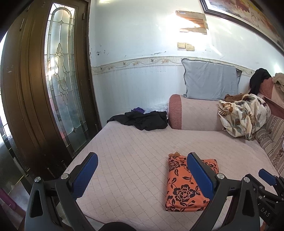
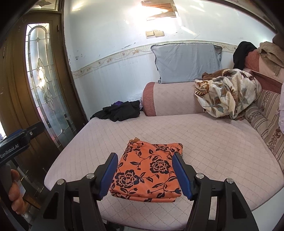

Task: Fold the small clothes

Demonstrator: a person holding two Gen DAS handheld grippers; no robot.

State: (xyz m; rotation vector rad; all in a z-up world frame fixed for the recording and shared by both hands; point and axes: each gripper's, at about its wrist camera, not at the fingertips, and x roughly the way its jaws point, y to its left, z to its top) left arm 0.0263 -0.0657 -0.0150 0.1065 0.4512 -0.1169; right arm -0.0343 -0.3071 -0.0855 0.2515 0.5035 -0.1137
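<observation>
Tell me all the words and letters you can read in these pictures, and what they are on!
"GenRobot.AI": white letters on the black body of the left gripper, seen at the left edge of the right wrist view.
"DAS": pale letters on the black body of the right gripper, at the lower right of the left wrist view; it may be part of a longer word.
Small blue label on the brown wall panel: too blurred to read.

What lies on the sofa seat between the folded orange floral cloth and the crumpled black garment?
Nothing: between the folded orange floral cloth and the crumpled black garment only bare pink quilted seat cover shows, in both wrist views.
</observation>
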